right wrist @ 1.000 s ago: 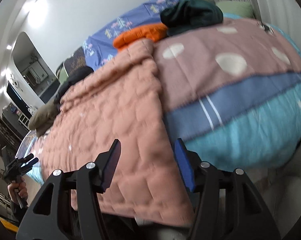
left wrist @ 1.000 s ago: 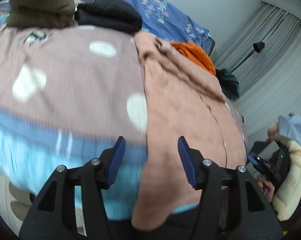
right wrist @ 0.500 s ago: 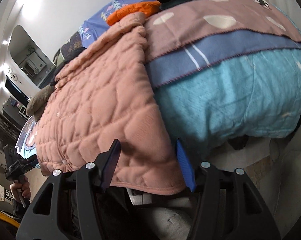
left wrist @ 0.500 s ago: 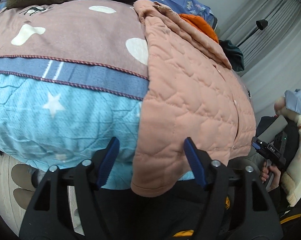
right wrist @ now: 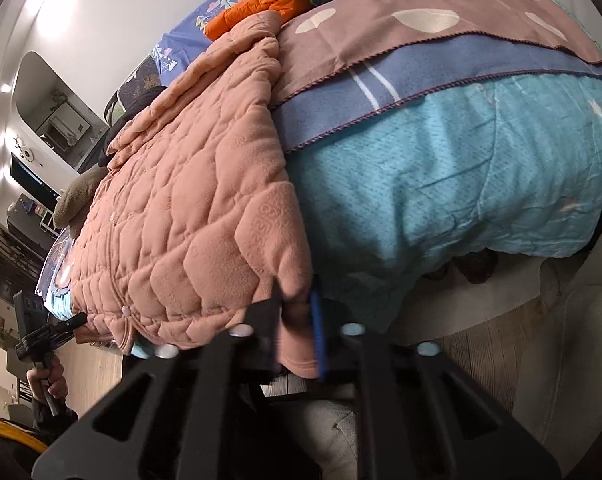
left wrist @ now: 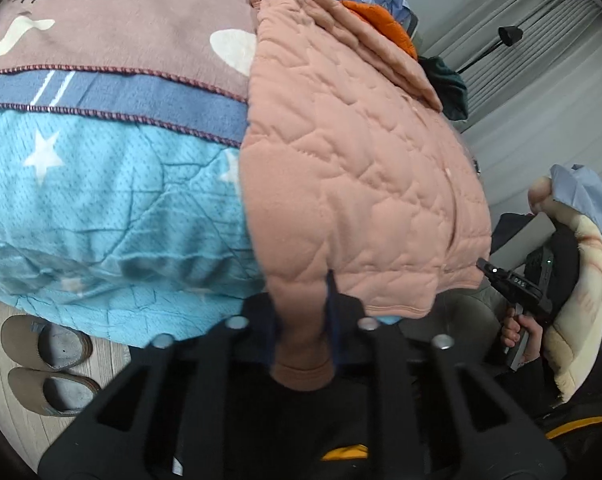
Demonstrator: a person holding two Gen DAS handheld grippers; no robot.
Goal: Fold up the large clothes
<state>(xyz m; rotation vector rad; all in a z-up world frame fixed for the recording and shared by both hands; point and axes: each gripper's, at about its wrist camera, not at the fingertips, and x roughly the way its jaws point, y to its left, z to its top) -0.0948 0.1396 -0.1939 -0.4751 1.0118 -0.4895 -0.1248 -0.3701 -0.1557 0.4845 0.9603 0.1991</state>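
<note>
A large pink quilted jacket (left wrist: 357,152) lies spread over the bed and hangs over its front edge; it also shows in the right wrist view (right wrist: 189,208). My left gripper (left wrist: 303,320) is shut on the jacket's lower left hem corner, with cloth bunched between the blue pads. My right gripper (right wrist: 297,320) is shut on the jacket's lower right hem corner. Each gripper shows in the other's view, the right one in the left wrist view (left wrist: 513,288) and the left one in the right wrist view (right wrist: 41,332).
The bed carries a mauve, blue and turquoise blanket (left wrist: 101,140). An orange garment (left wrist: 381,20) and a dark green one (left wrist: 449,80) lie near the jacket's collar. Slippers (left wrist: 45,364) sit on the wood floor at the left. Grey curtains (left wrist: 549,60) hang at the right.
Both grippers were open in front of the jacket's hem and have now closed on its two lower corners. Both cameras have dropped lower along the bed's front edge.
</note>
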